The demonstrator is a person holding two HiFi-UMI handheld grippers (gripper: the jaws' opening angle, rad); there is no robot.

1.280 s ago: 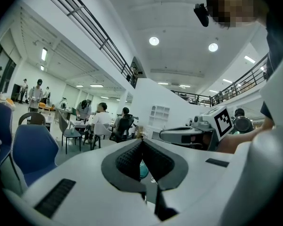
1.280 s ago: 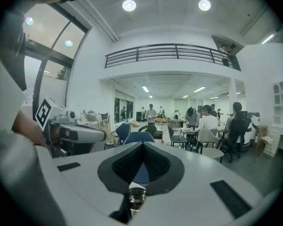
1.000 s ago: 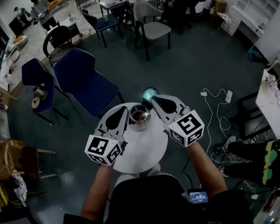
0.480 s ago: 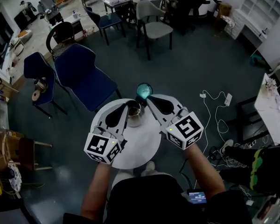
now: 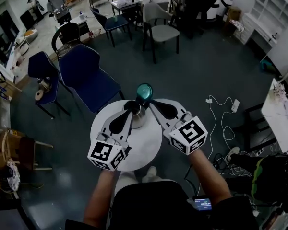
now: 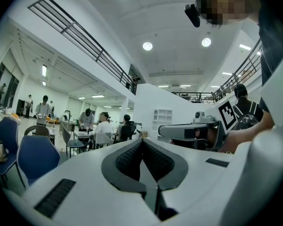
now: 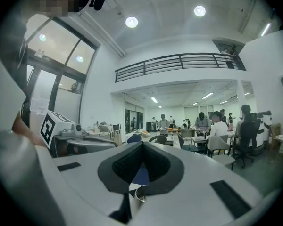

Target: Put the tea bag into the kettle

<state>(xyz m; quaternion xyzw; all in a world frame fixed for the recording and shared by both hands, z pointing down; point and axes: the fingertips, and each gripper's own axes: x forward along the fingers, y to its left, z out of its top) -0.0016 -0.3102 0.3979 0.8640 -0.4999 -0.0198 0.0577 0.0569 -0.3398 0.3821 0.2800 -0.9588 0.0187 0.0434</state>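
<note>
A small shiny metal kettle [image 5: 139, 116] stands without a lid at the far side of the round white table [image 5: 145, 147]. My left gripper [image 5: 132, 105] reaches in from the left, its tip over the kettle's near-left rim, jaws shut with nothing showing between them. My right gripper [image 5: 150, 104] points in from the right, its tip just beside the kettle, also shut. In the right gripper view only the kettle's rim [image 7: 140, 193] peeks below the closed pads [image 7: 127, 164]. The left gripper view looks out over the room past its closed pads [image 6: 127, 159]. No tea bag shows in any view.
A round teal object [image 5: 144, 91] sits just past the table's far edge. A dark blue chair [image 5: 86, 78] stands to the far left, a grey chair [image 5: 161, 25] farther back. White cables and a power strip [image 5: 233, 105] lie on the floor at right. People sit at distant desks.
Both gripper tips have drawn closer together around the kettle, and the left tip now overlaps its rim. The head view has shifted, so the table sits a little lower-left.
</note>
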